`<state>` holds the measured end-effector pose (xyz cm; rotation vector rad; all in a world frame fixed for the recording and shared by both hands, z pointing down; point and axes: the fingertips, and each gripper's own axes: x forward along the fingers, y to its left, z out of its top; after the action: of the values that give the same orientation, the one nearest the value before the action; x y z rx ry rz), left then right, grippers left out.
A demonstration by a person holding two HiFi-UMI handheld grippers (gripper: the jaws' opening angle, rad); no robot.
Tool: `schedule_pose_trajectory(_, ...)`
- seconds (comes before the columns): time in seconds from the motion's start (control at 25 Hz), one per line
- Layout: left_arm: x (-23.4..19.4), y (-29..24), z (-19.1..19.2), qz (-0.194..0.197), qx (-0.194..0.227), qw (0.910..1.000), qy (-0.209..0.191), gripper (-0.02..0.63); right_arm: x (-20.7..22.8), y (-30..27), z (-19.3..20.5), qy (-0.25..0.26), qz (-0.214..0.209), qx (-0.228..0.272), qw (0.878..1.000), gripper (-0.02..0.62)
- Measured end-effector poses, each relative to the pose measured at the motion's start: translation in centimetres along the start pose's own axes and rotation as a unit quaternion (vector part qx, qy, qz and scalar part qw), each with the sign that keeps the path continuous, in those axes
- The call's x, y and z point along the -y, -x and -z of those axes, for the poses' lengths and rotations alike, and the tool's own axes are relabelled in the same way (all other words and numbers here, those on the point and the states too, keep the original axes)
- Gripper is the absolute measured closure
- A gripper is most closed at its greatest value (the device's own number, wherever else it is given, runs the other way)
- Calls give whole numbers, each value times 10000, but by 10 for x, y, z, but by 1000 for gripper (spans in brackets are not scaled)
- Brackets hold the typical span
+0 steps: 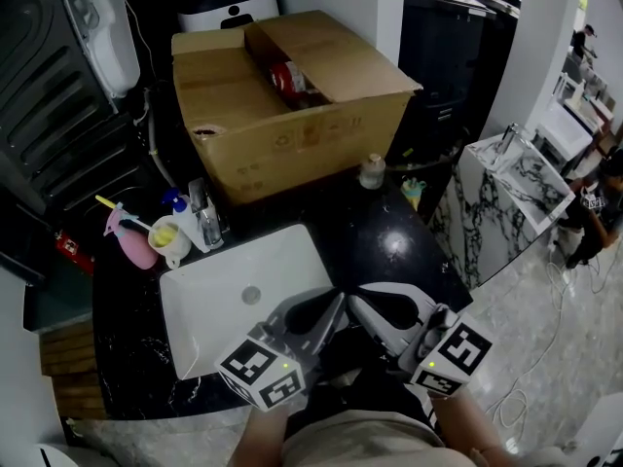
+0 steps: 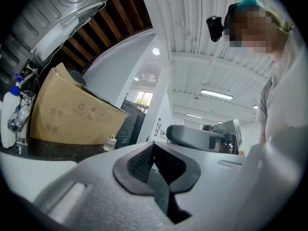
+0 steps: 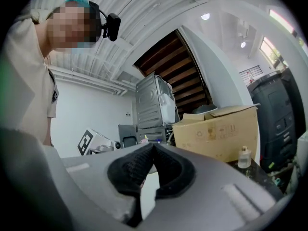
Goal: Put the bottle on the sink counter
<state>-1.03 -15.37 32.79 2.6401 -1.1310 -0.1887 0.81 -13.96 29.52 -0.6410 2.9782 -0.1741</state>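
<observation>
A small clear glass bottle (image 1: 372, 171) with a pale cap stands on the black sink counter (image 1: 375, 236), right of the white basin (image 1: 209, 309) and just in front of the cardboard box. It also shows far off as the bottle (image 2: 110, 142) in the left gripper view and the bottle (image 3: 244, 158) in the right gripper view. My left gripper (image 1: 333, 305) and right gripper (image 1: 356, 302) hang side by side over the counter's near edge, tips pointing inward. Both are shut with nothing between the pads, as the left gripper (image 2: 153, 147) and right gripper (image 3: 153, 147) show close up.
A large open cardboard box (image 1: 292, 100) fills the back of the counter. A faucet (image 1: 205, 212), a pink spray bottle (image 1: 131, 239), a white spray bottle (image 1: 185, 217) and a cup (image 1: 167, 239) crowd the basin's far left corner. A marble washstand (image 1: 506, 193) stands to the right.
</observation>
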Motion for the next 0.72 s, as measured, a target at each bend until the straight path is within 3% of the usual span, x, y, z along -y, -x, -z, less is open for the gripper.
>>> schedule_pose_trajectory(0.72,3,1,1,-25,28,10000,8,600,1,7,2,19,39,-26,10000,592)
